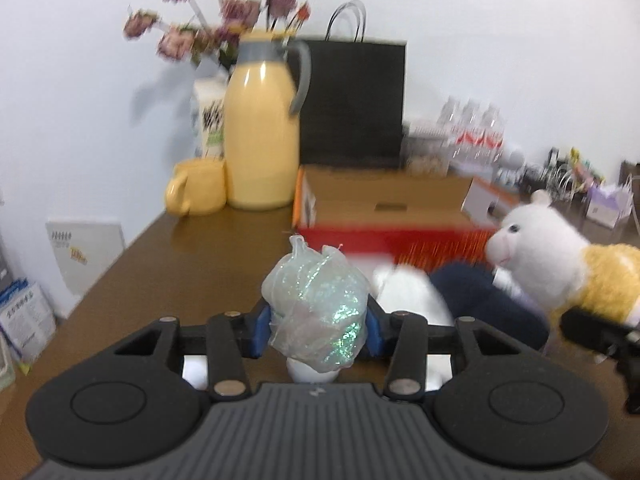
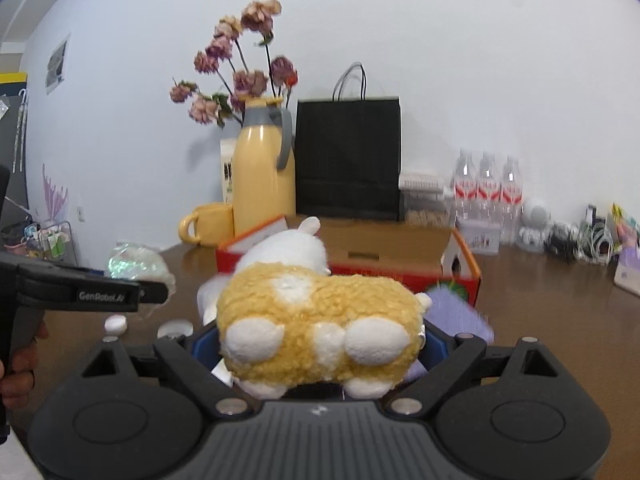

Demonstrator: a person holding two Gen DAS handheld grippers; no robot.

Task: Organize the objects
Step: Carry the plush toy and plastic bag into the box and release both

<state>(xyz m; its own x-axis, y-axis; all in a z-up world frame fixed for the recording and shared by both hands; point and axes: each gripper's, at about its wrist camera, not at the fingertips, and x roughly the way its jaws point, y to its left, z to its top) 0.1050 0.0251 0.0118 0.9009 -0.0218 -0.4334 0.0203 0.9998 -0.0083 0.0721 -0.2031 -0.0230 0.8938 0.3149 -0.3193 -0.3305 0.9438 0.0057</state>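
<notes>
My left gripper (image 1: 318, 330) is shut on a shiny iridescent bundle (image 1: 316, 308) and holds it above the brown table (image 1: 160, 264). The bundle also shows at the left of the right wrist view (image 2: 136, 266). My right gripper (image 2: 320, 344) is shut on a yellow and white plush toy (image 2: 316, 320), lifted above the table. The plush also shows at the right of the left wrist view (image 1: 560, 264). An open red cardboard box (image 1: 392, 216) stands just beyond both grippers, and shows in the right wrist view (image 2: 400, 256).
A yellow jug (image 1: 260, 136) with dried flowers, a yellow mug (image 1: 196, 192) and a black paper bag (image 1: 352, 100) stand at the back. Water bottles (image 2: 488, 192) and clutter sit at the back right. White and dark blue soft items (image 1: 472, 300) lie near the box.
</notes>
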